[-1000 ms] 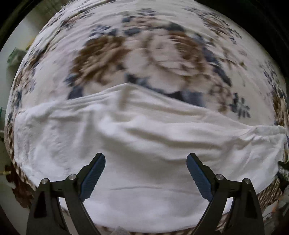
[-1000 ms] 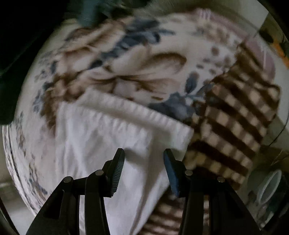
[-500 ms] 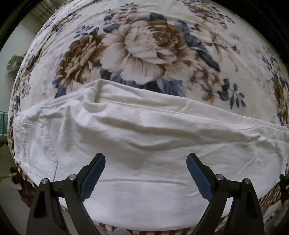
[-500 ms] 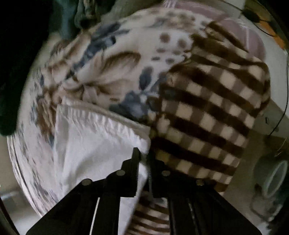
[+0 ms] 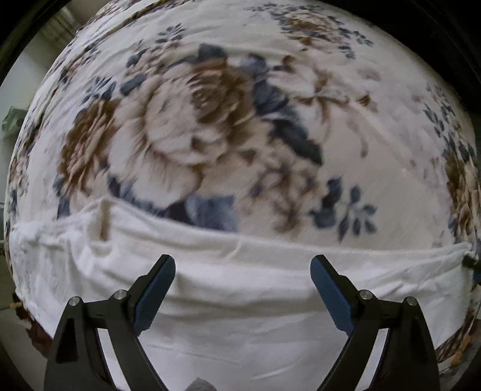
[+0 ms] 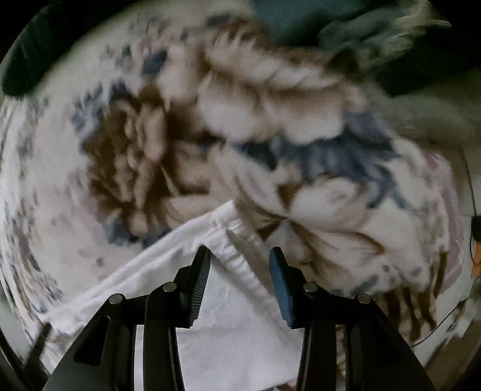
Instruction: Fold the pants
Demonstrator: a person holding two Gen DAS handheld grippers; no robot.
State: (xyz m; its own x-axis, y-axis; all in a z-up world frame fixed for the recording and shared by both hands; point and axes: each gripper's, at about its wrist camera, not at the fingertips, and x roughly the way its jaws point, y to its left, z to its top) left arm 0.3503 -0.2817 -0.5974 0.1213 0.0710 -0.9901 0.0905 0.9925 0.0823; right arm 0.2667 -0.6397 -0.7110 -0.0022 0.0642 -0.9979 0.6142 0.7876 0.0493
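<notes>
White pants point(image 5: 240, 285) lie flat across the near edge of a floral blanket point(image 5: 225, 126). My left gripper point(image 5: 243, 264) is wide open and empty, hovering above the middle of the pants. In the right wrist view the pants' gathered end point(image 6: 234, 249) lies under my right gripper point(image 6: 239, 261), which is open with its fingers on either side of the ribbed hem. The view is blurred, so I cannot tell whether the fingers touch the cloth.
A brown checked blanket point(image 6: 412, 303) hangs at the bed's right edge. Dark teal cloth point(image 6: 330, 27) lies at the far side. The floor shows past the bed's left edge point(image 5: 12, 90).
My right gripper was half open, shut at the pants' hem corner, and is now open again over the hem, turned toward the flowers. My left gripper stayed open and the pants sit lower in its view.
</notes>
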